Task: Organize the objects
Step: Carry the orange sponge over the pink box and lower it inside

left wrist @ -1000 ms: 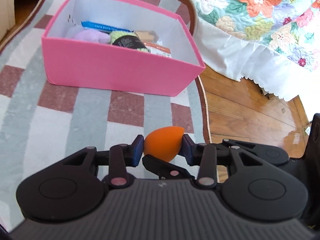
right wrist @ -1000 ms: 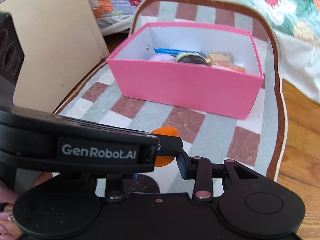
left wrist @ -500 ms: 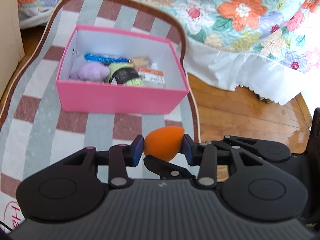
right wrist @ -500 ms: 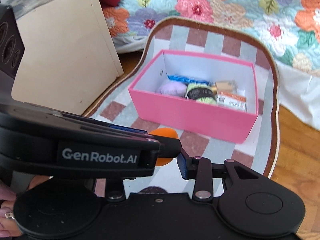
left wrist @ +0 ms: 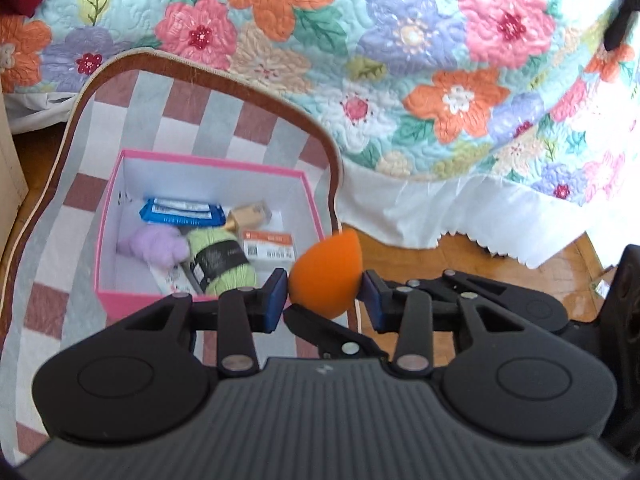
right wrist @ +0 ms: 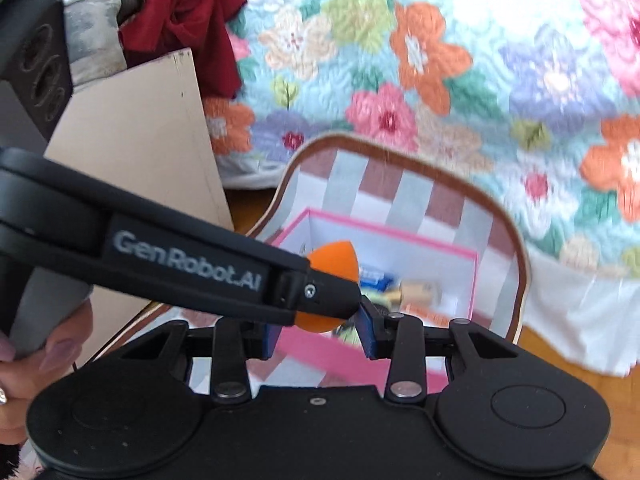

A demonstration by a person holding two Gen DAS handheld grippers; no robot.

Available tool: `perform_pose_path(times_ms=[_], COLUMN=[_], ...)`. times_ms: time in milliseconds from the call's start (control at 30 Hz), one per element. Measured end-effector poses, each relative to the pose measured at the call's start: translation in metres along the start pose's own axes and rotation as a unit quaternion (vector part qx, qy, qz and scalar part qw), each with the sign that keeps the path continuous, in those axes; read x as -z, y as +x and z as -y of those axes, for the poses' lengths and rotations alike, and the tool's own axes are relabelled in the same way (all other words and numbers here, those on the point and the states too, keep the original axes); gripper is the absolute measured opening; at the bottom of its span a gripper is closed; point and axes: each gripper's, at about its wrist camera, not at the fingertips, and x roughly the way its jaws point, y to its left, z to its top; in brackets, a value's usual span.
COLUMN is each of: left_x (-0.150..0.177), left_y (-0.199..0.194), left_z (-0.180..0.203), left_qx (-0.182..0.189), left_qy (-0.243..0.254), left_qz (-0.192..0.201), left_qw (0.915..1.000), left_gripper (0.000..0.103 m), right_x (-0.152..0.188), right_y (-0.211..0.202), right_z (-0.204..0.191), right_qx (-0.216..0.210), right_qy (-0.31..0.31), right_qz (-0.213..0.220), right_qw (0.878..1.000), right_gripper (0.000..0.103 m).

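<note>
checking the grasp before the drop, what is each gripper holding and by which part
The left gripper pinches the orange teardrop sponge across its wide rounded body, tip pointing away. The right gripper is open, holding nothing.

The left gripper (right wrist: 320, 300) covers much of the orange sponge (right wrist: 334, 258) in the right wrist view; the pink box (right wrist: 400, 236) contents there are blurred.

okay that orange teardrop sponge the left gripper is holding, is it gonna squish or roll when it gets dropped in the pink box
The orange sponge looks soft and matte, so it probably squashes a little between the left gripper pads and grips well. Its rounded teardrop shape could roll on landing, though the yarn and packets crowding the pink box would likely stop it. It is probably very light.
</note>
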Motion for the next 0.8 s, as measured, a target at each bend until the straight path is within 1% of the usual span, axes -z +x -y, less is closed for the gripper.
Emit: perform_pose_path(times_ms=[67, 167, 267, 367, 433, 567, 700, 800], left_x=[-0.006, -0.012, -0.016, -0.019, -0.02, -0.022, -0.023, -0.025], left_y=[0.01, 0.023, 0.039, 0.058, 0.074, 0.104, 0.128, 0.144], left_z=[-0.009, -0.027, -0.047, -0.061, -0.07, -0.081, -0.088, -0.099], left_qx=[0.004, 0.017, 0.027, 0.011, 0.016, -0.003, -0.014, -0.01], left_qy=[-0.016, -0.042, -0.072, -0.075, -0.089, -0.091, -0.093, -0.118], left_qz=[0.001, 0.014, 0.02, 0.022, 0.011, 0.003, 0.011, 0.01], left_qw=[0.9999, 0.9989, 0.9969, 0.9969, 0.9958, 0.9958, 0.9955, 0.9929], left_gripper=[0.038, 0.036, 0.036, 0.036, 0.034, 0.033, 0.033, 0.033], right_x=[-0.009, -0.02, -0.022, -0.02, -0.017, -0.011, -0.009, -0.008], right_y=[0.008, 0.028, 0.052, 0.08, 0.096, 0.125, 0.148, 0.163], right_z=[0.008, 0.021, 0.029, 0.042, 0.046, 0.051, 0.062, 0.07], right_qx=[-0.004, -0.019, -0.012, -0.032, -0.025, -0.018, -0.01, -0.006], right_qy=[0.006, 0.024, 0.02, 0.044, 0.045, 0.039, 0.056, 0.064], right_qz=[0.001, -0.018, -0.025, -0.045, -0.052, -0.066, -0.076, -0.086], right_qw=[1.0, 0.999, 0.999, 0.997, 0.997, 0.997, 0.995, 0.994], right_gripper=[0.043, 0.043, 0.043, 0.042, 0.043, 0.043, 0.042, 0.043])
